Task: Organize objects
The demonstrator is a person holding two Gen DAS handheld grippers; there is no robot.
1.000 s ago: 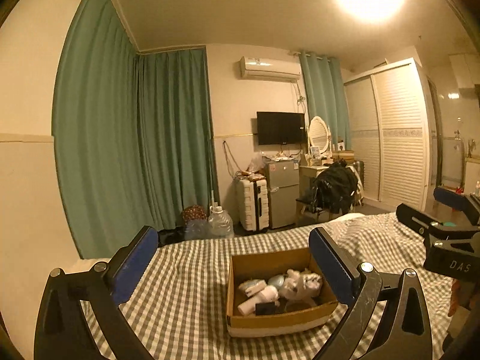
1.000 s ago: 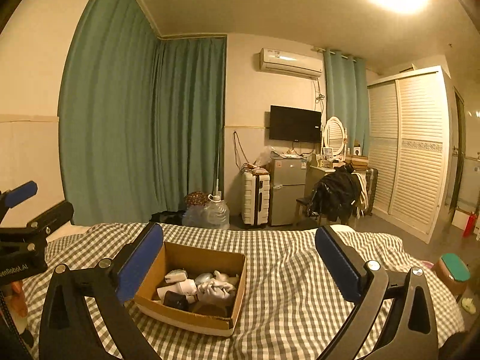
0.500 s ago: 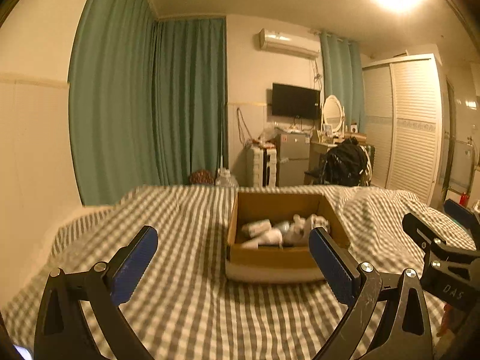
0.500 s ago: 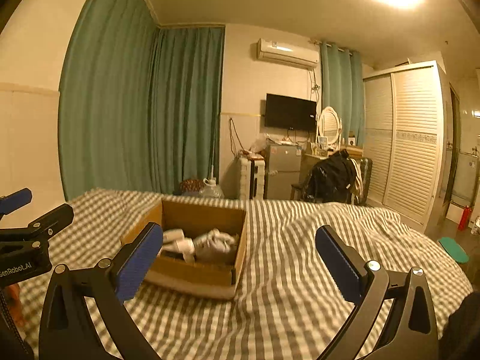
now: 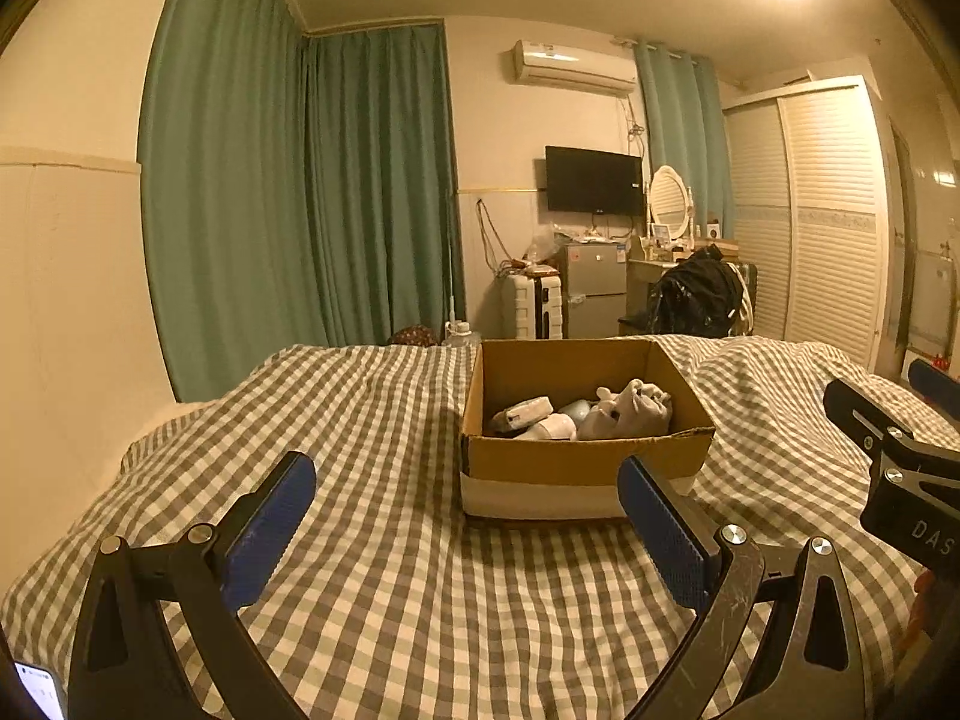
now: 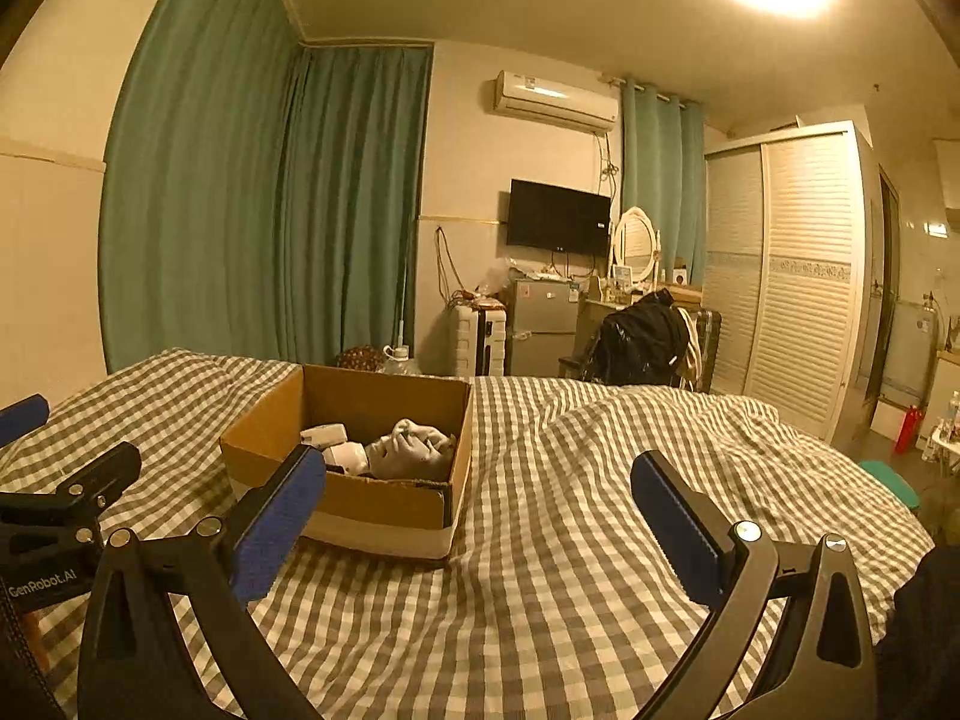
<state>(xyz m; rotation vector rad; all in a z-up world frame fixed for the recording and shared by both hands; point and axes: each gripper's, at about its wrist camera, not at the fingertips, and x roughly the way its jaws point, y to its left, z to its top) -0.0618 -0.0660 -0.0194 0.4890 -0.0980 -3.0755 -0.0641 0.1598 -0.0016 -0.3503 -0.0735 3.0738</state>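
Note:
An open cardboard box sits on the checked bed cover; it also shows in the right wrist view. Inside lie a pale plush toy, a white packet and a few other small items, partly hidden by the box wall. My left gripper is open and empty, low over the bed just in front of the box. My right gripper is open and empty, to the right of the box. Each gripper shows at the edge of the other's view.
The checked bed cover spreads around the box with a raised fold at the right. Beyond the bed are green curtains, a suitcase, a small fridge and a wardrobe. A phone lies at the lower left.
Both grippers have come down lower toward the bed, so the box looks nearer and is seen more from the side. Both stay open.

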